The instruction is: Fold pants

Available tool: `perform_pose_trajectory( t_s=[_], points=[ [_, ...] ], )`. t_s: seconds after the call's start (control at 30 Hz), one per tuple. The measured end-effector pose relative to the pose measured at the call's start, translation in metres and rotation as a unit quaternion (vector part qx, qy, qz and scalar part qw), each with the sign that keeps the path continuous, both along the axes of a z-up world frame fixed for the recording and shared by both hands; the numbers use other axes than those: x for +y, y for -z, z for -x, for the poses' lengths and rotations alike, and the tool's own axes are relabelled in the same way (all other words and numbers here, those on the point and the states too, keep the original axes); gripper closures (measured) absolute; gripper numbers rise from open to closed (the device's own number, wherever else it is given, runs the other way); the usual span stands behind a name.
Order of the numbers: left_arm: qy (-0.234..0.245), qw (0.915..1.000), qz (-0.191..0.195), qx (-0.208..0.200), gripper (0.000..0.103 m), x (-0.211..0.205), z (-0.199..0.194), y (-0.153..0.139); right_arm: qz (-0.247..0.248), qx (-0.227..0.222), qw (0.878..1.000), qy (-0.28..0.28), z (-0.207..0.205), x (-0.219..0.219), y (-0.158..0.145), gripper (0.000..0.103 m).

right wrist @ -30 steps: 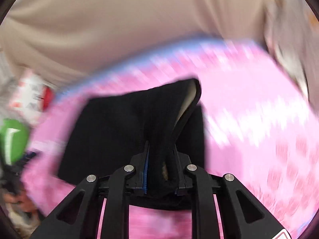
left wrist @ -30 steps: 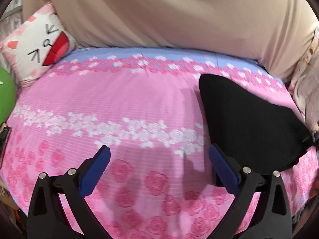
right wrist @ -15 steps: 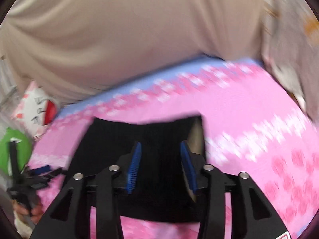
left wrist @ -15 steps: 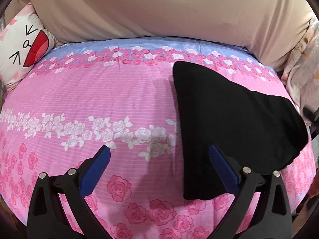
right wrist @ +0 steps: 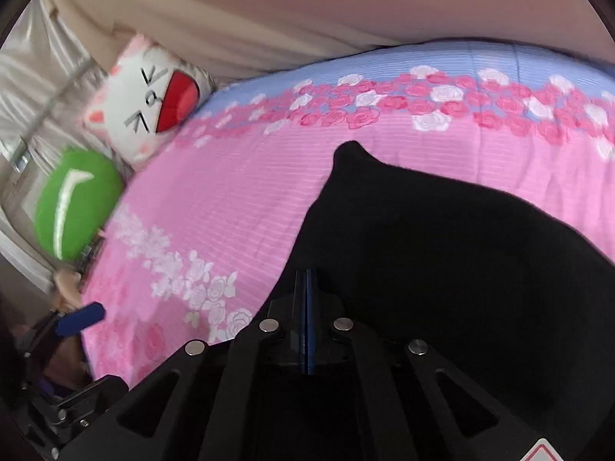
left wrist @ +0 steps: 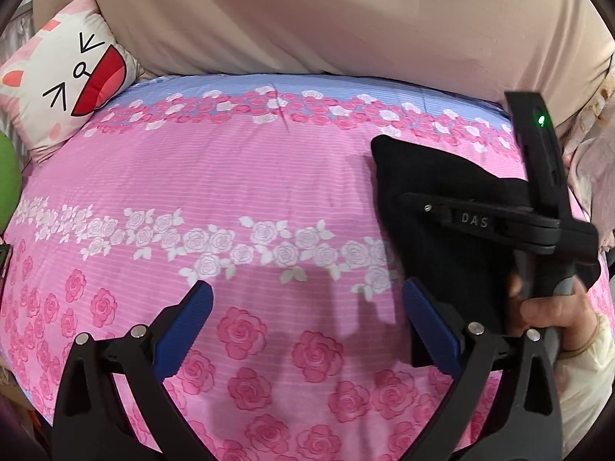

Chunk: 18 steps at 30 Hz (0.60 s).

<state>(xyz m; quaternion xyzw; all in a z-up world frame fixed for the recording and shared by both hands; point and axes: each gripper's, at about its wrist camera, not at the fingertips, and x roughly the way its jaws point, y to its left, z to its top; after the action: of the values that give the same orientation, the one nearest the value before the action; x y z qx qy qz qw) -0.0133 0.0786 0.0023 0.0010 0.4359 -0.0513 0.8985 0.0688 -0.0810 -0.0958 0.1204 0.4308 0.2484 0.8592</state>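
The black pants (left wrist: pixel 415 169) lie folded flat on the right side of the pink rose-print bed sheet (left wrist: pixel 230 176). My left gripper (left wrist: pixel 307 288) hovers open over bare sheet just left of the pants, with nothing between its blue pads. In the right wrist view my right gripper (right wrist: pixel 307 280) is shut, pads pressed together and empty, just above the pants' (right wrist: pixel 442 238) near left edge. A hand (left wrist: pixel 549 307) holds that gripper over the pants in the left wrist view. One blue pad (right wrist: pixel 80 317) of the left gripper shows at the lower left.
A white cat-face pillow (left wrist: pixel 73 84) leans at the bed's far left corner, with a green cushion (right wrist: pixel 77 203) beside it. Beige fabric (left wrist: pixel 326 19) rises behind the bed. Pale cloth (left wrist: pixel 592 176) is piled past the right edge.
The right gripper let go of the raised black fold, opened, then shut empty while swinging sideways. The pants now lie flat. The right gripper and its hand have come into the left wrist view.
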Motion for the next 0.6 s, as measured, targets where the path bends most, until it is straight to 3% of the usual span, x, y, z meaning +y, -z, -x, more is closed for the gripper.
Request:
perform_pose_trajectory(
  t_s=[0.13, 0.23, 0.3, 0.37, 0.47, 0.6],
  points=[
    [0.012, 0.9998, 0.015, 0.009, 0.006, -0.005, -0.005, 0.001, -0.022, -0.015, 0.998, 0.052, 0.023, -0.04, -0.026, 0.099],
    [0.038, 0.9986, 0.031, 0.02, 0.006, -0.023, -0.01, 0.003, -0.008, -0.061, 0.99, 0.127, 0.071, -0.1, -0.051, 0.083],
    [0.054, 0.9974, 0.038, 0.029, 0.006, -0.037, -0.015, 0.007, 0.007, -0.07, 0.979, 0.193, 0.108, -0.148, -0.054, 0.063],
    [0.066, 0.9966, 0.038, 0.034, 0.006, -0.053, -0.017, 0.012, 0.038, -0.062, 0.967, 0.243, 0.135, -0.179, -0.049, 0.055],
    [0.078, 0.9955, 0.038, 0.038, 0.006, -0.075, -0.018, 0.015, 0.035, -0.019, 0.961, 0.275, 0.162, -0.217, -0.03, 0.055],
    [0.09, 0.9949, 0.024, 0.037, 0.006, -0.098, -0.016, 0.016, 0.009, 0.002, 0.968, 0.249, 0.166, -0.218, -0.009, 0.055]
  ],
)
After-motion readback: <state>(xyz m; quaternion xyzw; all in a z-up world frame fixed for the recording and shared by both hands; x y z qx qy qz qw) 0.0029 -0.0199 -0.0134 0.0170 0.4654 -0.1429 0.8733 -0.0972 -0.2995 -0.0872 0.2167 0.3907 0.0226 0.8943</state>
